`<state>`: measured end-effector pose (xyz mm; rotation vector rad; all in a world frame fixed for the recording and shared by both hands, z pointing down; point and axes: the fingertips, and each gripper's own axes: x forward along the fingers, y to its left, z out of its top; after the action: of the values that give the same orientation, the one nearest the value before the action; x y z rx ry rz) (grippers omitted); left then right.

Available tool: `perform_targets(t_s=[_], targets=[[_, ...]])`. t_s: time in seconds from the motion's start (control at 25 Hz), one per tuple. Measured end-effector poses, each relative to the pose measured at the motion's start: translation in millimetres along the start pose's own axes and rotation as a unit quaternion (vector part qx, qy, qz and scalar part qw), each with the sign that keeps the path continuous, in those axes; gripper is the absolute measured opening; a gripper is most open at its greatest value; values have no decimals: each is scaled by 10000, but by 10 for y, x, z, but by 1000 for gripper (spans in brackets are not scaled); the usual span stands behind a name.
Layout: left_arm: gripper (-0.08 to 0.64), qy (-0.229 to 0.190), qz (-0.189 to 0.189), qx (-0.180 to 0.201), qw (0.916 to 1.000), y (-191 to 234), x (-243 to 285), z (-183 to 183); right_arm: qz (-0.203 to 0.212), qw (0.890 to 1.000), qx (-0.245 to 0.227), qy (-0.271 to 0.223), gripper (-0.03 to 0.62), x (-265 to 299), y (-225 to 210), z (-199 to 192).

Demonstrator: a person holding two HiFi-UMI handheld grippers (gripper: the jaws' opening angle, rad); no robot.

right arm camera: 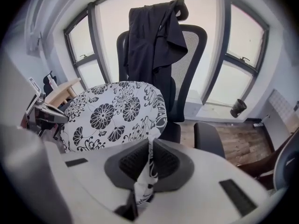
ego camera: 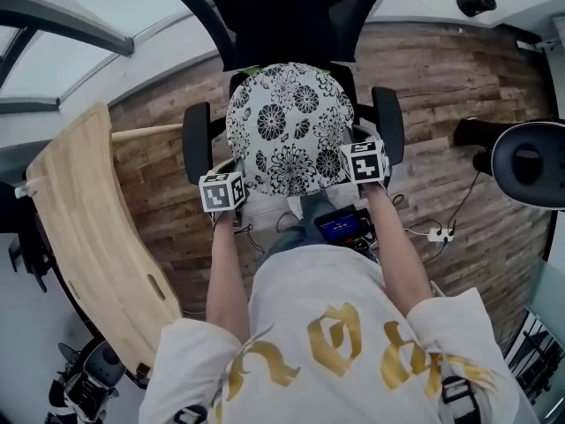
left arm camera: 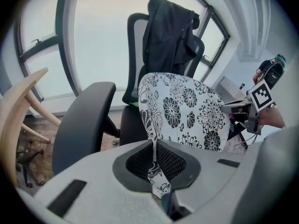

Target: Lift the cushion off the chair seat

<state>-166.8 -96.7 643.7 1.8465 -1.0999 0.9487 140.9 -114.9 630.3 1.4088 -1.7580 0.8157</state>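
Note:
A round white cushion (ego camera: 287,129) with black flowers hangs tilted above the seat of a black office chair (ego camera: 265,7). My left gripper (ego camera: 231,182) is shut on the cushion's near left edge, and my right gripper (ego camera: 357,157) is shut on its near right edge. In the left gripper view the cushion (left arm camera: 184,111) stands up ahead, its fabric pinched between the jaws of the left gripper (left arm camera: 154,164). The right gripper view shows the cushion (right arm camera: 114,113) likewise, its edge clamped in the right gripper (right arm camera: 149,164). A dark jacket (right arm camera: 156,31) drapes over the chair back.
Black armrests (ego camera: 196,141) flank the cushion on both sides. A curved wooden piece (ego camera: 88,237) stands at the left. Another dark chair (ego camera: 528,162) sits at the right, with a cable and plug (ego camera: 439,233) on the wooden floor. Windows lie behind the chair.

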Motion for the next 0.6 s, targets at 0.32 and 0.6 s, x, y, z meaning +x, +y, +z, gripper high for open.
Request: perform_targets(t_s=[0.32, 0.6], targets=[[21, -283, -145, -286, 9991, -73, -332, -1, -14, 9997, -32, -241, 28, -341, 127, 73], [21, -660, -190, -299, 9972, -150, -687, 48, -24, 9986, 15, -519, 28, -651, 251, 84]])
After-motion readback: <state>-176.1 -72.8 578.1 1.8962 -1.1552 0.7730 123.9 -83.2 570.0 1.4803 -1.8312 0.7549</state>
